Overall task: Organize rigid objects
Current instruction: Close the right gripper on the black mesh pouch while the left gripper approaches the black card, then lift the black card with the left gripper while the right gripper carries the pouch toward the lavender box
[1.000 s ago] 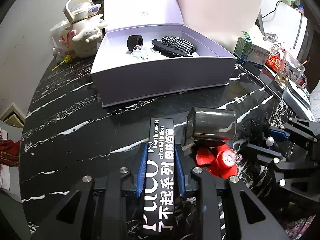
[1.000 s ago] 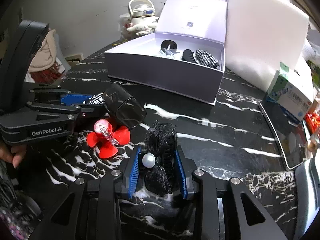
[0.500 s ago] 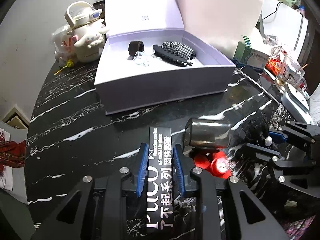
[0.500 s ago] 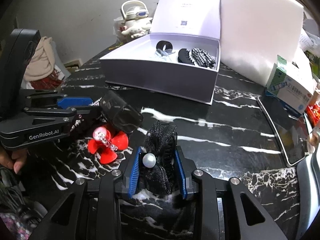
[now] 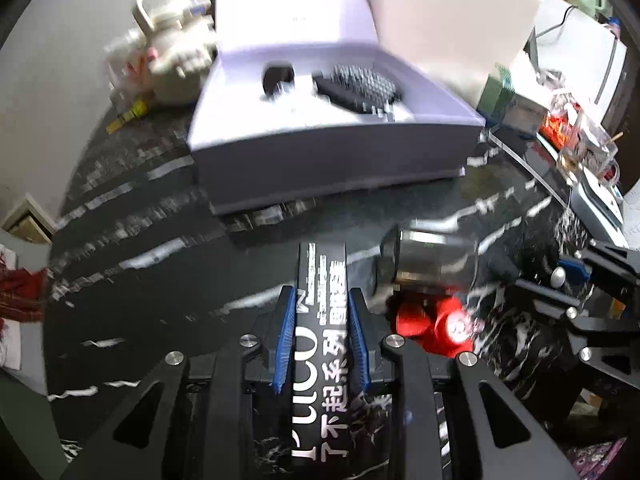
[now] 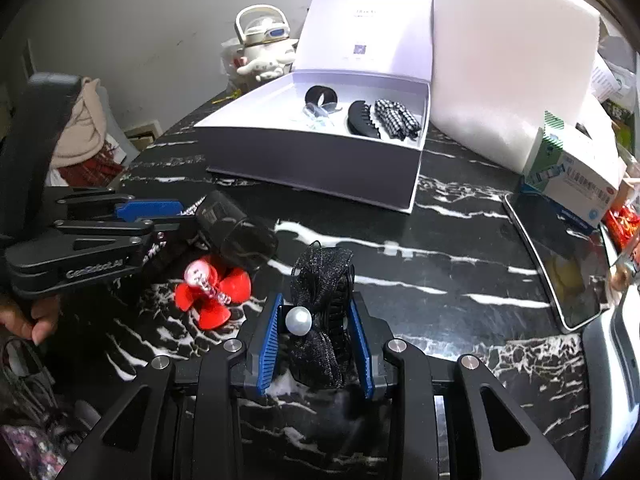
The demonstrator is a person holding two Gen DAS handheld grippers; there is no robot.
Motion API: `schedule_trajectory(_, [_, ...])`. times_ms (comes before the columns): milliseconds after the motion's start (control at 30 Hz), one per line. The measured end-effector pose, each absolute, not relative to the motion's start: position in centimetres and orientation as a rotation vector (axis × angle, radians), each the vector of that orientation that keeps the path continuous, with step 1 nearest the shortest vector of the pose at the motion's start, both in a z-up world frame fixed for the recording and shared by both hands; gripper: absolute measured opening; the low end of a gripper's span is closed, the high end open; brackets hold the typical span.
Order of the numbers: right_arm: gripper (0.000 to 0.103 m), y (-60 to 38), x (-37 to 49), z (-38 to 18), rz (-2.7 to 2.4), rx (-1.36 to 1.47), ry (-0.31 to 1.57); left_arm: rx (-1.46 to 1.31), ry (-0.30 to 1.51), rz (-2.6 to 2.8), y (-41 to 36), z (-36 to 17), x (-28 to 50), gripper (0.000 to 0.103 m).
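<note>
Progress of the sorting, as judged from both wrist views. Three items were already seen lying in the open lavender gift box (image 6: 320, 160): a black ring-shaped band (image 6: 321, 96), a black claw clip (image 6: 362, 122) and a checked bow clip (image 6: 396, 120), with a small clear piece beside the band. Four items were judged still to be placed.

The left tongs (image 5: 322, 338) were closed narrowly on a slim black printed carton (image 5: 322, 308), held lengthwise between the blue pads, its far end projecting toward the box. The right tongs (image 6: 316, 338) were clamped on a black mesh bow clip with a pearl (image 6: 320, 300), which stood upright between the pads.

On the black marbled bench (image 6: 440, 272), a red flower-shaped clip (image 6: 212, 296) and a dark translucent cup-like piece (image 6: 240, 236), lying on its side, were left between the two tongs, just beside each other; contact could not be determined.

The box was seen well beyond both tongs, its front wall facing them.
</note>
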State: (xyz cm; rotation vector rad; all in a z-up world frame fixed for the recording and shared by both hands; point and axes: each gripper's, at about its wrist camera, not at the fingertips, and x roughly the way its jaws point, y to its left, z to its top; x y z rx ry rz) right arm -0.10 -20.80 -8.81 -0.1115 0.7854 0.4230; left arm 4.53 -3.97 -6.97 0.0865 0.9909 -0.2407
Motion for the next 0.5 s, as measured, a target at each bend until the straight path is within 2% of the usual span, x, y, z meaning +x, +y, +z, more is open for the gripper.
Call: schedule_trajectory(500, [0.032,-21.19,-0.04,-9.0,0.424,-0.082,0.799,0.047,0.961,-0.254,-3.84,-6.49,3.97,0.025])
